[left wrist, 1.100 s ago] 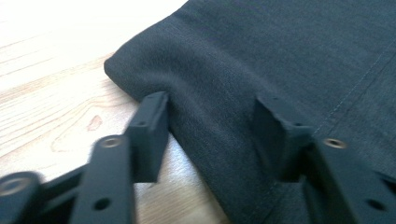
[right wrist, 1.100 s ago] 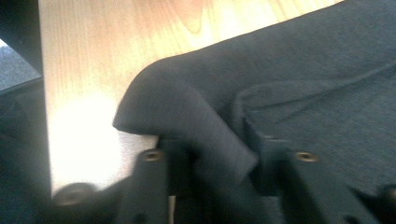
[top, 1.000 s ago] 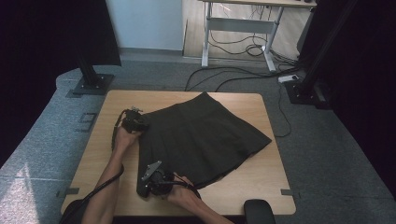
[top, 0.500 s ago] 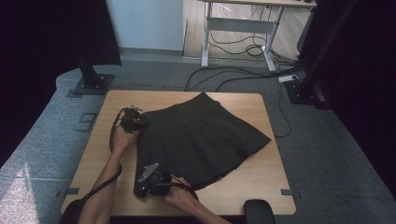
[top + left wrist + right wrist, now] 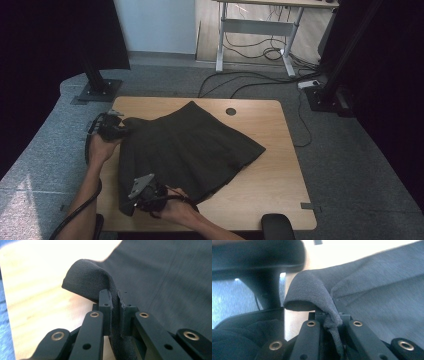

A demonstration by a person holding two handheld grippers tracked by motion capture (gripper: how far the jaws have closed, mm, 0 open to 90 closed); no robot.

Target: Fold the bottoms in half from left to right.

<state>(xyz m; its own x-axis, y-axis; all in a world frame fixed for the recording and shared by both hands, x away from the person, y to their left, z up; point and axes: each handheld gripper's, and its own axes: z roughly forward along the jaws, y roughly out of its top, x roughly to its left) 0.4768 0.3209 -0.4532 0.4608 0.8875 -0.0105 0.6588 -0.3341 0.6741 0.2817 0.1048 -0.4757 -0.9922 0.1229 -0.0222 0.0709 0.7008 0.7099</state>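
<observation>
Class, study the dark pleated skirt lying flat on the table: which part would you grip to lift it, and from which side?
Grip the skirt at its two left-edge corners, coming in from the table's left and near sides. That edge lies straight and reachable, as the left gripper and right gripper show, each shut on a pinched corner.

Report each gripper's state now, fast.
Left gripper: closed on a corner of the black skirt.
Right gripper: closed on another skirt corner.
</observation>
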